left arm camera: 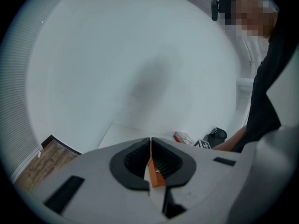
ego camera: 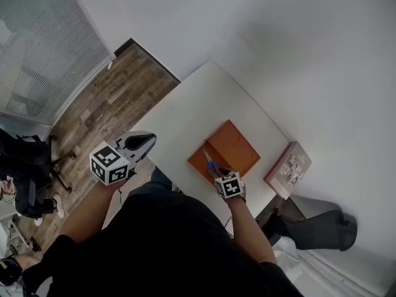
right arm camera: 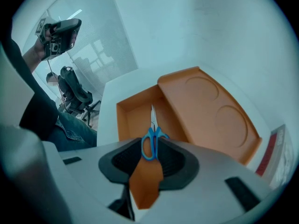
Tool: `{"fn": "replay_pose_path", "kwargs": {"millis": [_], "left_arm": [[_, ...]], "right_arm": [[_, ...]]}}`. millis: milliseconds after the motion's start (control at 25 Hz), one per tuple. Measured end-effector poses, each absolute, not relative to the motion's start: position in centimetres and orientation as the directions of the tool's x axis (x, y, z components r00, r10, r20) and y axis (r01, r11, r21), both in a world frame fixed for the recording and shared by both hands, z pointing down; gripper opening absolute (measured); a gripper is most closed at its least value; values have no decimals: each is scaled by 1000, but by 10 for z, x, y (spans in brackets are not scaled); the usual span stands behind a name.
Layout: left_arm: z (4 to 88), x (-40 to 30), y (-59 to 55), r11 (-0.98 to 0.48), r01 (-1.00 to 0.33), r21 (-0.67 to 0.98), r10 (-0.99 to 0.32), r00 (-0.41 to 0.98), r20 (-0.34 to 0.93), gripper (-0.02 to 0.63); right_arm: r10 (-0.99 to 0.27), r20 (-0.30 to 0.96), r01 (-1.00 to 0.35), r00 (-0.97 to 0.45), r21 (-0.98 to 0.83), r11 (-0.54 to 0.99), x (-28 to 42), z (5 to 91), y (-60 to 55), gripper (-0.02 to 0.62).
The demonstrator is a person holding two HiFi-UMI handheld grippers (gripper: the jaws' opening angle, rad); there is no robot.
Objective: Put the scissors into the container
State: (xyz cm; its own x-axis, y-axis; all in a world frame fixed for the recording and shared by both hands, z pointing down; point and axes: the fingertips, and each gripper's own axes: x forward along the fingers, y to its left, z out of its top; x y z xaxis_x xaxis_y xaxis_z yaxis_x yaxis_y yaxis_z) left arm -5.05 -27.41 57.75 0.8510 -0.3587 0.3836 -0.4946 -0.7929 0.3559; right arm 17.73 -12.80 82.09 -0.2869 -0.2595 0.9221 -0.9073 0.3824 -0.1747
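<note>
Right gripper (right arm camera: 152, 149) pinching the blue scissors (right arm camera: 152, 130) by the handles, blades pointing out over the open compartment of the orange container (right arm camera: 205, 111), which sits on the white surface (ego camera: 185, 110). My left gripper (left arm camera: 150, 161) is off to the side, jaws pressed together on nothing, well apart from the container.

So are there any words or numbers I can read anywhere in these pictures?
No text here can be read.
Flat box at the table's edge: it has print, but it is too small and blurred to read.
Marker cubes: black-and-white square patterns only, no words.
Orange container and scissors: no print visible.
</note>
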Motion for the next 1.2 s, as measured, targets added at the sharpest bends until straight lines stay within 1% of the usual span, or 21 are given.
{"fn": "replay_pose_path", "kwargs": {"millis": [200,520,840,1200], "left_arm": [[572,-45,-266,-803,-484,347,-355,857,374,17],[556,-33,-254,-818,-471,329,-362,867,343,18],[534,-23,-247,-836,-462,296,-375,875,307,18],[521,-4,-222,-862,-430,269,-353,890,290,17]], "right_arm": [[-306,906,-909,-294,-166,382,180,800,-129,110],[-419,857,-921,-299,-143,363,197,749,-135,110],[-527,806,-939,-268,-97,329,229,698,-135,110],[-630,741,-962,-232,-81,260,266,650,-121,110]]}}
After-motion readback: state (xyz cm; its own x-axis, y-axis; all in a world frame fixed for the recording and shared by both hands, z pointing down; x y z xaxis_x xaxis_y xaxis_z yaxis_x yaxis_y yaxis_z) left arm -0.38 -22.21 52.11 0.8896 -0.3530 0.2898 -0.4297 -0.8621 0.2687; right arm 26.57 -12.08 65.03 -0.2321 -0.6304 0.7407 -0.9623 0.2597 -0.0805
